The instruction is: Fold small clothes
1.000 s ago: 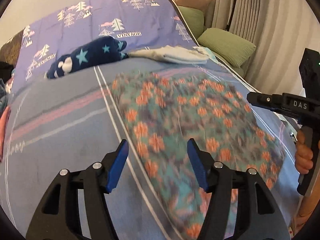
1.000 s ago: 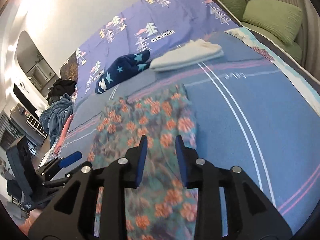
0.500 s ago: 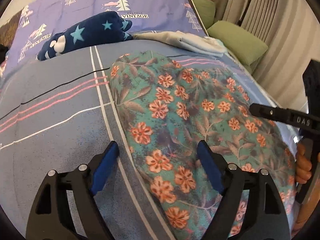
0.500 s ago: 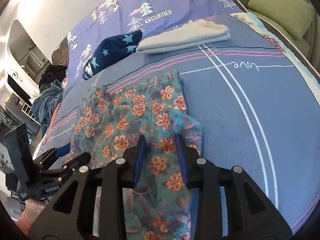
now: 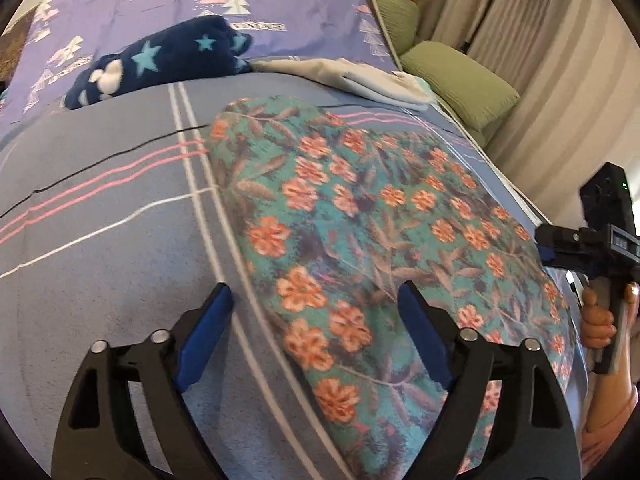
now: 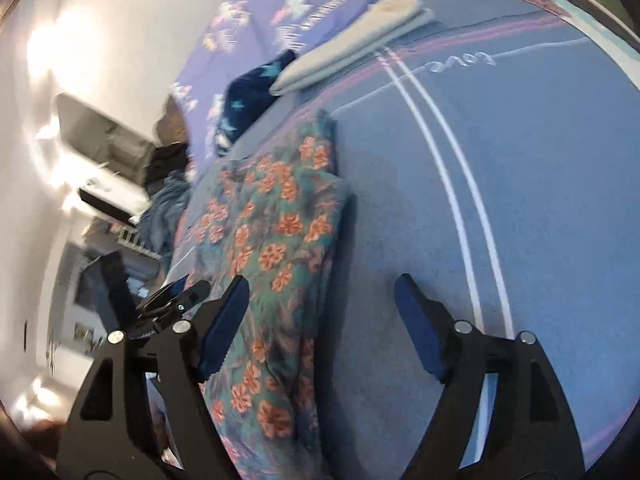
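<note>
While both pairs of jaws are opening with nothing pinched between their blue pads, the floral garment (image 5: 360,240) lies spread flat on the blue striped bedspread (image 5: 100,240), so the step in hand looks like the letting-go after laying the piece out or finishing a fold. From its own wrist view, the left gripper (image 5: 316,328) hangs low over the near left edge of the teal, orange-flowered cloth: one finger is above bare bedspread, the other above the fabric, and the garment's edge runs between them without being pressed. Across the garment, the right gripper (image 6: 320,312) likewise straddles the cloth's right-hand edge, with one pad over the flowers and the other over the bedspread; that view is smeared by motion, so fine creases cannot be read. At the far end of the bed a folded pale grey garment (image 5: 360,80) and a rolled navy star-patterned piece (image 5: 160,60) sit side by side, which suggests finished items are being set there, with green cushions (image 5: 460,80) beyond them. Judging from this layout, the next move calls for each gripper to drop onto an edge or corner of the floral piece, close on a single layer, and carry it over evenly so the fold lands square without dragging the rest of the cloth.
</note>
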{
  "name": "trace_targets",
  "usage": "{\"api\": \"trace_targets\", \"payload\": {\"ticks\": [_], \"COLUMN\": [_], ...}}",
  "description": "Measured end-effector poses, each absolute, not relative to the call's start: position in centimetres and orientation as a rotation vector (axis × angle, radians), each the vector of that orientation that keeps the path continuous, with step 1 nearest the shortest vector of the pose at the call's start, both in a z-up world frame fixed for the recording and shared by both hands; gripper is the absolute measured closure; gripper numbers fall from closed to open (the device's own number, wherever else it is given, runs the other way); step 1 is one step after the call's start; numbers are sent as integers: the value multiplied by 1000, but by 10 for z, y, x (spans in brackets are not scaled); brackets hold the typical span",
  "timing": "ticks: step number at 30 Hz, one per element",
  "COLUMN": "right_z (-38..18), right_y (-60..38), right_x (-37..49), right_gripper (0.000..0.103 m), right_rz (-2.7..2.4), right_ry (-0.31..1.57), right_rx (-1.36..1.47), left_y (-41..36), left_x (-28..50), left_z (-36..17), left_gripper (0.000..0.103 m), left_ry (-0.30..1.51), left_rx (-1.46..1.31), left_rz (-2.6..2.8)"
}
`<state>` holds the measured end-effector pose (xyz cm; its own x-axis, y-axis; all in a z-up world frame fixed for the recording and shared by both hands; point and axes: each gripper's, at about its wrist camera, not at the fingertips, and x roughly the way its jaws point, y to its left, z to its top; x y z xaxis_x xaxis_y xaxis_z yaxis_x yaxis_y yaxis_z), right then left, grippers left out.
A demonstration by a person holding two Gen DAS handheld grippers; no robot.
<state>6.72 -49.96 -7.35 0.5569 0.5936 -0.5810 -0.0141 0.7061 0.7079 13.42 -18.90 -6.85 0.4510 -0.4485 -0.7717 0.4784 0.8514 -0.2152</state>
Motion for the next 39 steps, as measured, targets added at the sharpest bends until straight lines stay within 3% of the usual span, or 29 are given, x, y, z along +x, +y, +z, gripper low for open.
{"api": "trace_targets", "payload": {"ticks": [6, 16, 19, 21, 22, 24, 27, 39], "right_z": [-79, -71, -69, -72, -74, -76, -63, 67], "right_y": [-500, -463, -454, -451, -452, -452, -447, -431], "right_x": [92, 149, 159, 164, 165, 162, 151, 58], "right_gripper": [24, 24, 38, 64, 68, 83, 87, 88], "right_rz": [518, 628, 615, 582, 577, 590, 548, 390], "right_ry": [918, 924, 927, 938, 944, 942, 903, 554], "right_rx": [783, 646, 576, 553, 557, 581, 550, 314], "left_y": [-194, -205, -206, -204, -203, -203, -209, -219], "left_x": [138, 165, 172, 174, 173, 171, 156, 100], "left_z": [-72, -73, -71, -70, -70, -66, -53, 49], "left_gripper": [3, 2, 18, 47, 57, 86, 92, 92], "left_ry": [955, 970, 960, 944, 937, 918, 844, 530], "left_rx": [29, -9, 5, 16, 17, 30, 107, 176], "left_rz": [-625, -693, -685, -653, -645, -641, -616, -626]}}
